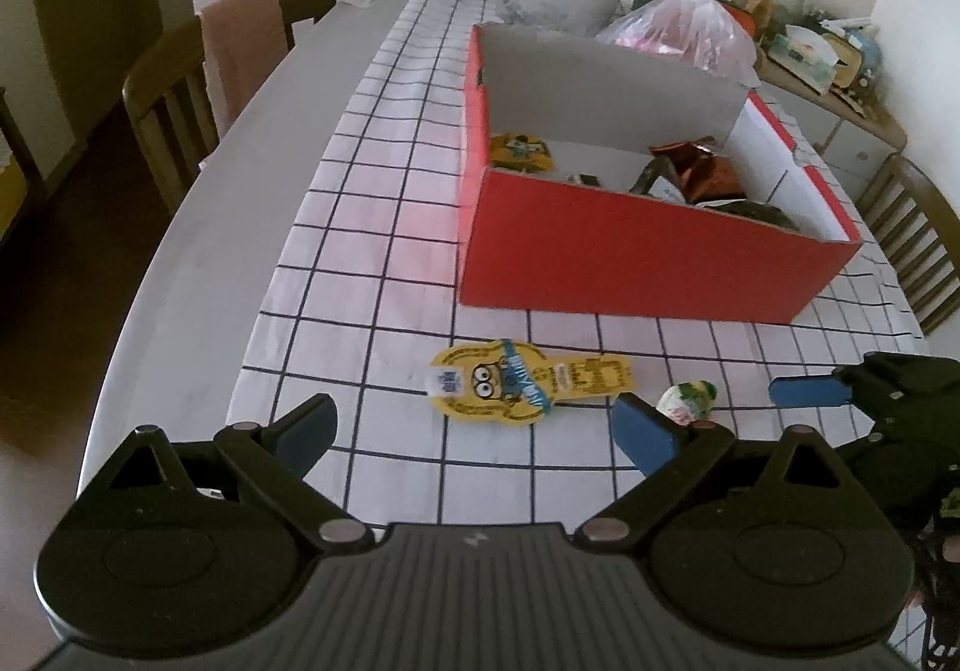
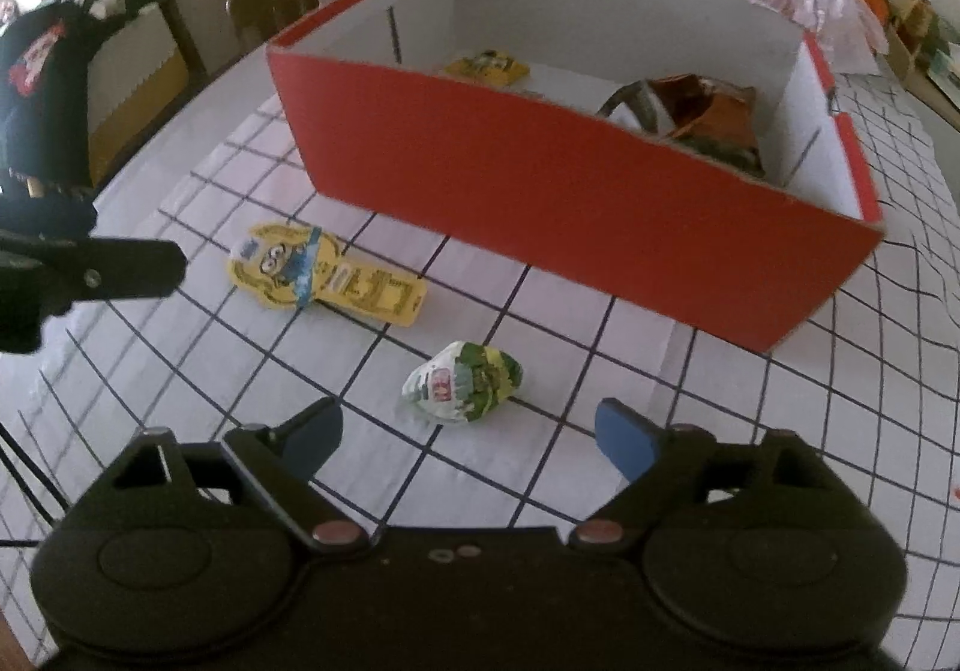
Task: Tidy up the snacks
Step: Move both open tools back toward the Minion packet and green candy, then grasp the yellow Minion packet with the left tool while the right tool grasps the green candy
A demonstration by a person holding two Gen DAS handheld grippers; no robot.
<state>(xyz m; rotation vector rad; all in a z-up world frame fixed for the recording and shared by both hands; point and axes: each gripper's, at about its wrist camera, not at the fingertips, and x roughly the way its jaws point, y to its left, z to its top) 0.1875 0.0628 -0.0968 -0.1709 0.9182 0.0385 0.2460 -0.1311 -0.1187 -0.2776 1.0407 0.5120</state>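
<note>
Two snacks (image 2: 327,278) lie before red box (image 2: 540,191)

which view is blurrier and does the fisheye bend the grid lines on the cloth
Right wrist view: blurrier, the red box edges and the yellow snack card smeared; the checked cloth lines bow strongly toward the edges. Left wrist view: sharper, the card print is readable as a cartoon face; grid lines curve less, the table rim arcs; corners vignette dark in both views.
</note>
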